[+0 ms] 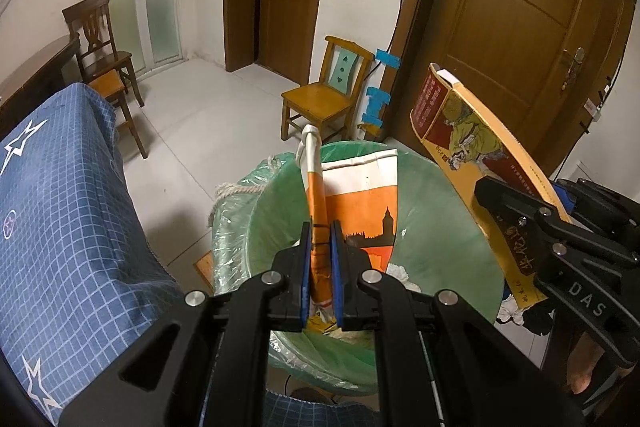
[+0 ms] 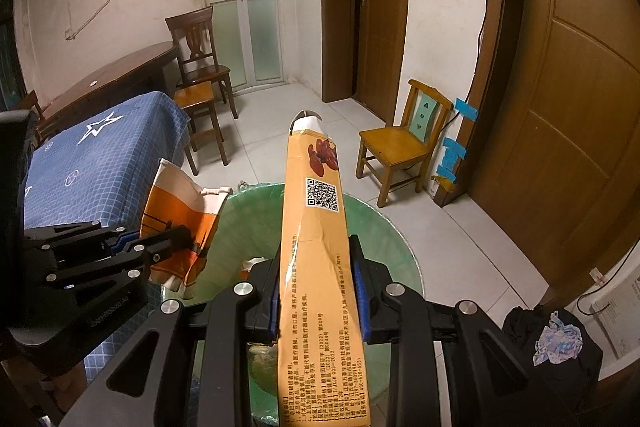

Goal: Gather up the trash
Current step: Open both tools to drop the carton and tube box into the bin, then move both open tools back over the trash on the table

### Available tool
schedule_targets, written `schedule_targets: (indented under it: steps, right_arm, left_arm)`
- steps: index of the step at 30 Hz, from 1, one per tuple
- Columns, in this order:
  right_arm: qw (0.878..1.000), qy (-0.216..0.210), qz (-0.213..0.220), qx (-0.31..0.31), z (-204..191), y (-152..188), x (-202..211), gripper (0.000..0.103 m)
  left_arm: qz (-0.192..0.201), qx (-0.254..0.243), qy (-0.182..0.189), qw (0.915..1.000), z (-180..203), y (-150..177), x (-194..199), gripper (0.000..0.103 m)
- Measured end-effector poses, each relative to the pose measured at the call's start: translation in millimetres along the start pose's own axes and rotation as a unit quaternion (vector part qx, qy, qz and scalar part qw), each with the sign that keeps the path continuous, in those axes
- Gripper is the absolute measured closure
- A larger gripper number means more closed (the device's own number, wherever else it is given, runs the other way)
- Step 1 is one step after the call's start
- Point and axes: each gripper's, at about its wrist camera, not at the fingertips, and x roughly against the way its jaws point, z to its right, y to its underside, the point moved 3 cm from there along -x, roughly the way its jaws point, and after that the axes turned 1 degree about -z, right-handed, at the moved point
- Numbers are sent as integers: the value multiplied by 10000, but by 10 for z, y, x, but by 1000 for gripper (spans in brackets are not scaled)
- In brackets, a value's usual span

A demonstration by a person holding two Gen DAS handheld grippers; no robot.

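Note:
My left gripper (image 1: 320, 247) is shut on an orange and white paper bag (image 1: 360, 203) and holds it over the open trash bin (image 1: 440, 227), which has a green liner. My right gripper (image 2: 316, 283) is shut on a flattened yellow cardboard box (image 2: 316, 227) and holds it over the same bin (image 2: 380, 235). The box also shows at the right of the left wrist view (image 1: 472, 147), and the bag with the left gripper (image 2: 176, 239) at the left of the right wrist view (image 2: 180, 211). Some crumpled trash lies in the bin's bottom.
A bed with a blue checked cover (image 1: 60, 207) stands left of the bin. A small yellow wooden chair (image 1: 324, 95) stands behind the bin by the wall. Dark chairs (image 2: 200, 67) and a table (image 2: 112, 75) are further back. A brown door (image 2: 560, 107) is on the right.

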Motion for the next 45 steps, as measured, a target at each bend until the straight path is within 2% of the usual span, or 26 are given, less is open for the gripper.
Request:
schedule_targets:
  steps: [6, 7, 8, 9, 10, 11, 29, 34, 40, 45]
  right_arm:
    - [10000, -3, 9, -12, 8, -13, 7, 74]
    - [10000, 3, 15, -10, 9, -13, 8, 71]
    - [10000, 8, 27, -35, 22, -13, 13, 67]
    - [9999, -10, 81, -113, 43, -16, 29, 58]
    - [9998, -37, 120, -180, 78, -14, 59, 56]
    - [9996, -58, 164, -234, 94, -17, 80, 55]
    - [9994, -111, 206, -258, 87, 26, 177, 55]
    - [9993, -146, 249, -240, 48, 49, 244, 54]
    - [9978, -454, 472, -24, -266, 65, 457, 47]
    - [9928, -1001, 477, 456, -902, 115, 522, 44]
  left_arm:
    - [-12, -20, -21, 10000, 8, 28, -16, 96]
    - [-26, -39, -37, 10000, 7, 29, -20, 95]
    - [-42, -56, -78, 9999, -1, 31, -25, 83]
    - [-43, -28, -108, 9999, -13, 19, -37, 61]
    - [-24, 17, -138, 9999, -37, 15, -40, 52]
    - [19, 36, -172, 9998, -57, 15, -35, 50]
    - [-7, -54, -110, 9999, -44, 57, 27, 50]
    - [30, -64, -112, 9999, -135, 91, 180, 50]
    - [243, 35, -219, 9995, -556, 254, 674, 50]
    - [444, 277, -466, 9975, -1114, 439, 1133, 50]
